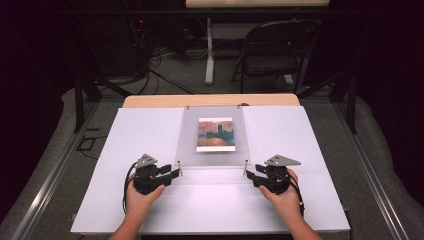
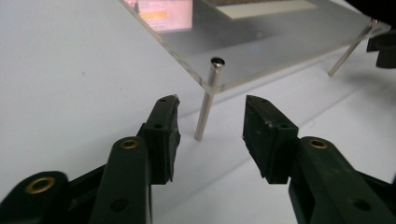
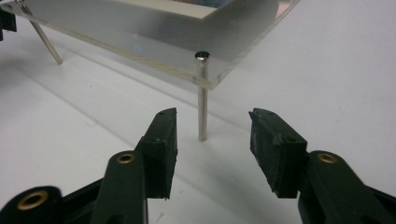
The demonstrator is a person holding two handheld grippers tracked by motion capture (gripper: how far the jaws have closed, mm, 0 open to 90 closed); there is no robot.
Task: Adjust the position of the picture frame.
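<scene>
left gripper (image 1: 173, 173) | right gripper (image 1: 249, 174) | black, brass-ringed screws, grey plates, black cables

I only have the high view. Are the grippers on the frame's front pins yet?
Observer: No. In the left gripper view the left gripper is open, the metal pin ahead of the gap, untouched.
Operator: Right side?
Observer: Same: right gripper open, its pin beyond the fingertips.
Operator: Pins seated?
Observer: Each passes through a corner of the clear acrylic panel, dark cap on top, foot on the white table.
</scene>
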